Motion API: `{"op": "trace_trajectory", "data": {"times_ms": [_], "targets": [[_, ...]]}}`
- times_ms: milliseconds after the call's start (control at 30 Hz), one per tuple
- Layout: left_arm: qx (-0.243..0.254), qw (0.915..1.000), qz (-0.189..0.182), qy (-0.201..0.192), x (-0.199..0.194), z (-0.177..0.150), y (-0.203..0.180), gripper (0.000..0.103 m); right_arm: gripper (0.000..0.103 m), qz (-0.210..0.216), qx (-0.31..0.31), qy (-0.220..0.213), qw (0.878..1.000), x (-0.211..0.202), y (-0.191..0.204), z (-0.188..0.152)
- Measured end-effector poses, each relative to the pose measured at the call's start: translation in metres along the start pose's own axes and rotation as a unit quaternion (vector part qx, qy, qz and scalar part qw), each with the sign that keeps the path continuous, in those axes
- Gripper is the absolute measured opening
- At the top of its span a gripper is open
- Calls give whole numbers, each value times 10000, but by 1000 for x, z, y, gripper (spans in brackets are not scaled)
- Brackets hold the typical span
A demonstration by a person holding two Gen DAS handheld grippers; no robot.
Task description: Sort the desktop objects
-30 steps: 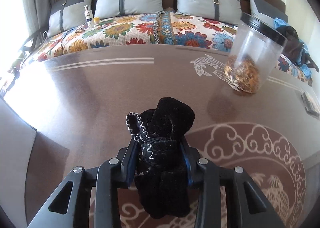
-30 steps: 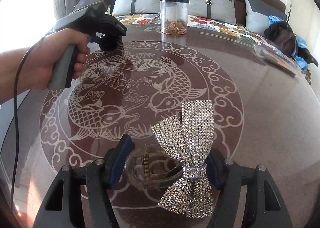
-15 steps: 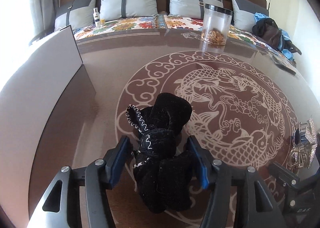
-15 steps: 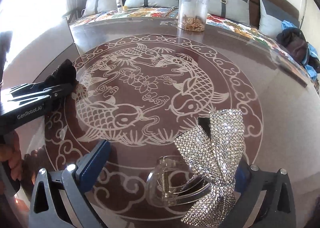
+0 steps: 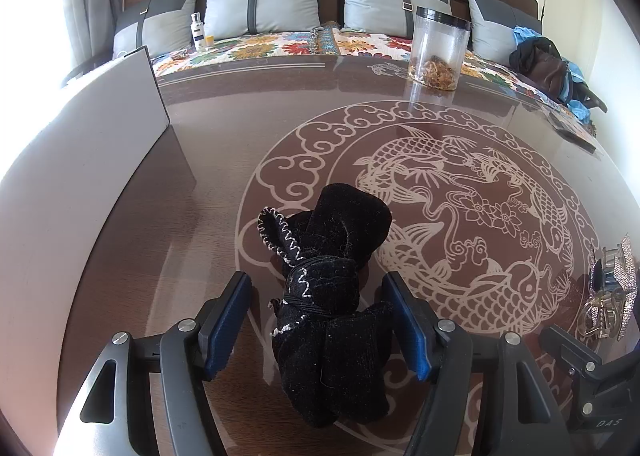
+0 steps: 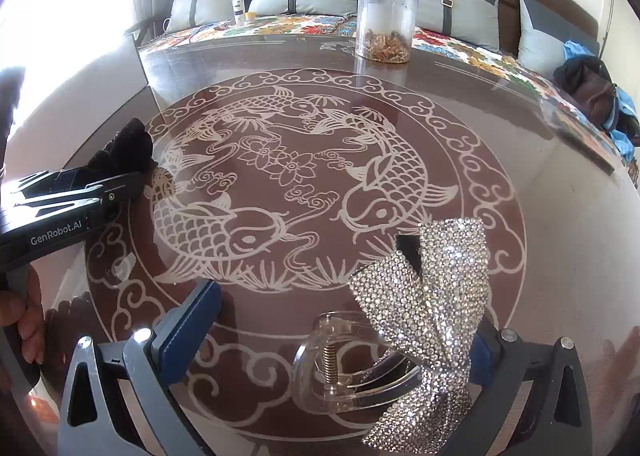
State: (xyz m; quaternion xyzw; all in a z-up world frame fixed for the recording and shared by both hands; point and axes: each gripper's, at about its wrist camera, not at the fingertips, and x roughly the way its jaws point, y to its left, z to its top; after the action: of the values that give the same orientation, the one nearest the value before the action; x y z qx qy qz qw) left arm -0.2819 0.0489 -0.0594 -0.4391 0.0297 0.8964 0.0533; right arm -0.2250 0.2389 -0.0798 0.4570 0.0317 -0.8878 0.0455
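A black velvet bow with white stitching lies on the glass table, on the edge of the fish medallion. My left gripper straddles it, open, with both blue pads clear of the fabric. From the right wrist view the same bow pokes out past the left gripper, which a hand holds. A rhinestone bow hair clip with a clear claw rests on the table between the wide-open fingers of my right gripper. That clip also shows at the right of the left wrist view.
A clear jar with a black lid and golden bits stands at the table's far edge. A grey-white panel stands along the left side. A dark flat object lies at the far right. Behind are a sofa with cushions, a small bottle and a bag.
My left gripper carried the black bow back from the far side to the near left, then opened and let it go. My right gripper opened wide off the rhinestone clip.
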Motion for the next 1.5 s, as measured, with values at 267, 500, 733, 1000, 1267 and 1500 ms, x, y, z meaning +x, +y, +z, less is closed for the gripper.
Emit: {"op": "trace_trajectory", "data": {"times_ms": [267,500,733,1000,1267,1500], "targets": [[0,10000,0,-1,0,1,0,67,103,0,0,0,10000,0,0,0],[-27,9999,104,29,1,1,1,77,103,0,1,0,10000,0,0,0],[-98,9997,15,233,9,0,8,103,103,0,0,1,10000,1,0,0],[-214,9995,74,200,7,-2,9,103,103,0,1,1,10000,1,0,0],[-207,9996,73,204,6,-2,8,103,103,0,1,2,10000,1,0,0],[-207,9995,74,204,6,-1,8,103,103,0,0,2,10000,1,0,0]]}}
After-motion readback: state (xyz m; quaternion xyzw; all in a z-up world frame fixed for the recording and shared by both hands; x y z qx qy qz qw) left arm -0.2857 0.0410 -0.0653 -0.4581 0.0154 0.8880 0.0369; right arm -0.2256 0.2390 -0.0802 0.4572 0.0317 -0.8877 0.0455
